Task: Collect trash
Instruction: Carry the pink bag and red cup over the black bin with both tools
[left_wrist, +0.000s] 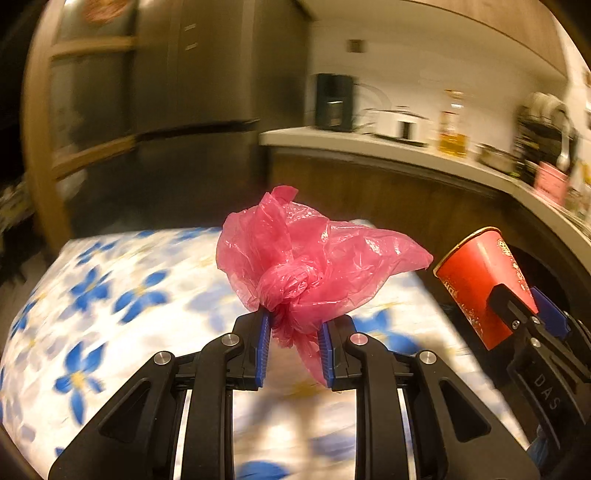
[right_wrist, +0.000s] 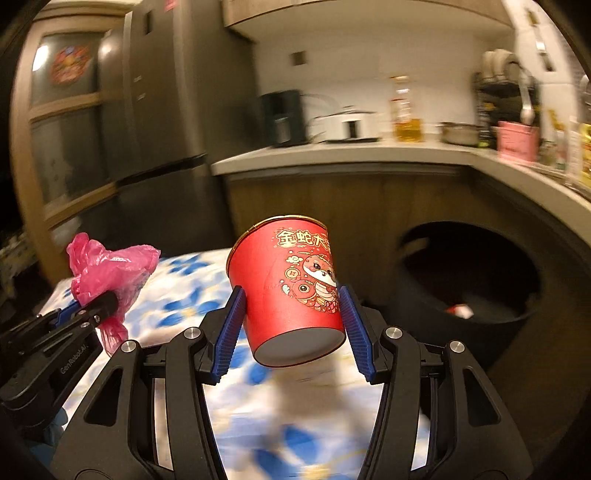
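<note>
Clamping a knotted pink plastic bag (left_wrist: 295, 266) between its blue pads, the left gripper (left_wrist: 294, 341) is holding it above the flowered tablecloth (left_wrist: 110, 295). Just to its right, the right gripper (right_wrist: 291, 328) is squeezing a tilted red paper cup (right_wrist: 291, 291), with a dark bin (right_wrist: 469, 280) sitting ahead to its right.

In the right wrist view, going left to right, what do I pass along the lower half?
Left tool gripping the pink plastic bag → flowered tablecloth → red paper cup clamped in the right tool → dark trash bin with a scrap inside.
</note>
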